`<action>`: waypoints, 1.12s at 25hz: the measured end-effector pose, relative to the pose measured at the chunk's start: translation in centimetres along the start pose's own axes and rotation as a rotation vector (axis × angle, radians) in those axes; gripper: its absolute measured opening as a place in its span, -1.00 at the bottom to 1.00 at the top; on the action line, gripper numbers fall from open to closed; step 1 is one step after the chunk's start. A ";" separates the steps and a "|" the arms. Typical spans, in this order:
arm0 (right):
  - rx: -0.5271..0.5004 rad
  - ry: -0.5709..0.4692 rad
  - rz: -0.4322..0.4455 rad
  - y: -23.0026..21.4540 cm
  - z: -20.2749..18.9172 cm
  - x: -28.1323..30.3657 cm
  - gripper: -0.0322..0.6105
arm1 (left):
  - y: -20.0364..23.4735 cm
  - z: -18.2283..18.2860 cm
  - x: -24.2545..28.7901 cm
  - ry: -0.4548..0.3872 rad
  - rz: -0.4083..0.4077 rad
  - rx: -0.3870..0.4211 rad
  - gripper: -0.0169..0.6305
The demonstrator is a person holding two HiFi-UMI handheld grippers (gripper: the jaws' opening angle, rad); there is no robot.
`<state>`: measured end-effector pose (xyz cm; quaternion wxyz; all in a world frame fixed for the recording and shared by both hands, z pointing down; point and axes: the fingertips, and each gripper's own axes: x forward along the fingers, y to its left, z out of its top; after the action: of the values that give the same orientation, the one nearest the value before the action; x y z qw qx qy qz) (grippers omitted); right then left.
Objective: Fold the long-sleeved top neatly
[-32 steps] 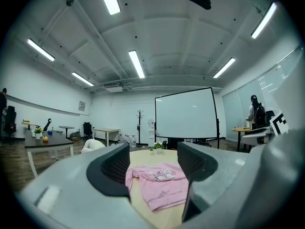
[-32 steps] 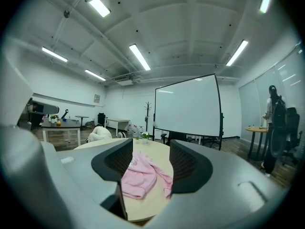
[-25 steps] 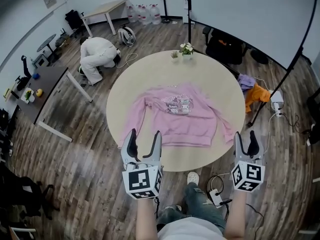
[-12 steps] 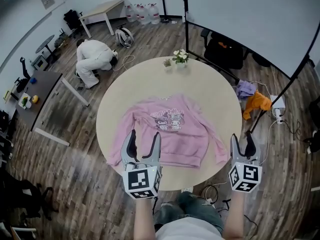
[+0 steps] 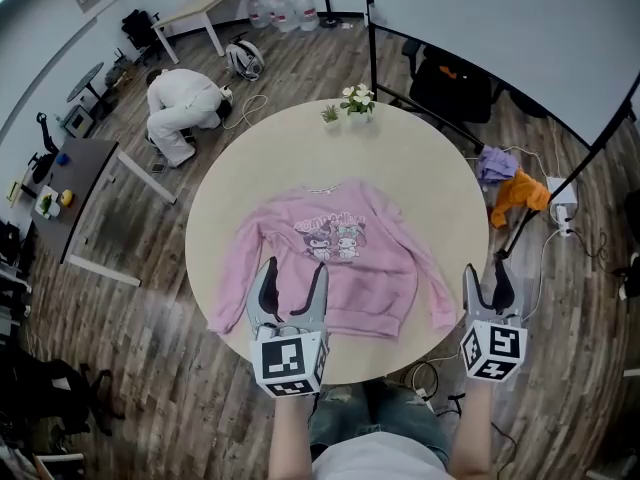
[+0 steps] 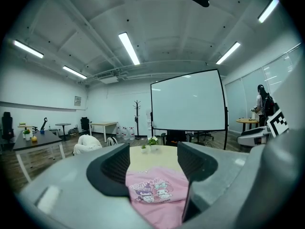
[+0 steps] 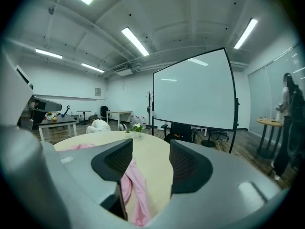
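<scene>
We are holding the left tool point(image 5: 292, 274) agape, gripping nothing | right tool point(image 5: 485, 276) likewise agape and empty | long-sleeved top point(image 5: 345, 268) is lying flat on the worktop point(image 5: 420, 168), just ahead of both tools.

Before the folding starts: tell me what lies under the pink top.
The pink top lies spread flat, print up, on the round beige table. Bare tabletop shows beyond its collar and hem. Anything directly beneath the fabric is covered, though no bump shows.
</scene>
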<state>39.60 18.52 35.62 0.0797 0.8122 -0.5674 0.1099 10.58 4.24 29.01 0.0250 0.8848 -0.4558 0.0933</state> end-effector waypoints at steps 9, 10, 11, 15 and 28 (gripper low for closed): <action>0.009 0.080 -0.044 -0.7 -3.1 0.0 -0.10 | -1.2 -2.7 2.0 0.067 -0.073 -0.002 0.34; 0.014 0.091 -0.050 -0.7 -3.6 0.0 -0.10 | -1.4 -3.0 2.2 0.074 -0.084 -0.001 0.34; 0.020 0.103 -0.056 -0.8 -4.1 0.0 -0.10 | -1.5 -3.3 2.5 0.082 -0.095 0.002 0.34; 0.034 0.155 -0.080 -0.7 -6.3 0.0 -0.09 | -1.8 -4.6 3.4 0.115 -0.132 0.013 0.33; 0.046 0.322 -0.124 0.2 -13.5 -0.8 -0.06 | -1.6 -7.9 5.6 0.185 -0.198 0.017 0.34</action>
<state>37.99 22.66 48.42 0.1574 0.8191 -0.4936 0.2465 13.89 1.70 37.88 0.0683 0.9132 -0.3613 0.1756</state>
